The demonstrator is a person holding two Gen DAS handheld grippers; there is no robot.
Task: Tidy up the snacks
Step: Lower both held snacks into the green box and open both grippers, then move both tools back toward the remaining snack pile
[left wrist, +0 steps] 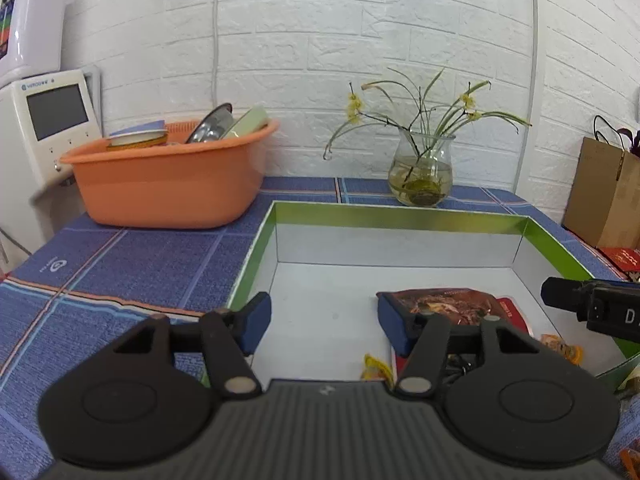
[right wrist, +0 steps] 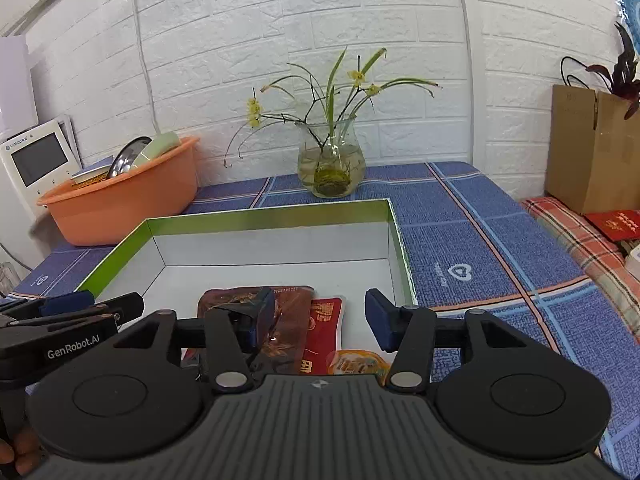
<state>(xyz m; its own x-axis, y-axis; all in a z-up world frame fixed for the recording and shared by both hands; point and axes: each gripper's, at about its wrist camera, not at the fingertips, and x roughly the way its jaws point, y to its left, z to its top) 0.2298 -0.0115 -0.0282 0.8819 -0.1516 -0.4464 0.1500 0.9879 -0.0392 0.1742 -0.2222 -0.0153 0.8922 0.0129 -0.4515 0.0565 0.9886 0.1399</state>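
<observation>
From the left wrist view, the left tongs (left wrist: 324, 322) stood spread with nothing between the pads, hovering over the near edge of the green-rimmed box (left wrist: 400, 216) on the blue checked desk (left wrist: 120, 264). A brown snack packet (left wrist: 448, 304) lay flat on the box's white floor, just behind the right-hand pad, with small yellow-orange wrappers (left wrist: 376, 368) nearby. The tip of the right tongs (left wrist: 560, 294) entered at the right edge. The step looked like a release into the box; next would call for drawing back and finding another snack.

The right wrist view showed the right tongs (right wrist: 320, 318) spread wide and empty above the same brown snack packet (right wrist: 292, 320). Only here did a red packet (right wrist: 326, 322) beside it and an orange sachet (right wrist: 358, 362) show clearly, and the left tongs (right wrist: 80, 306) low at the left.
</observation>
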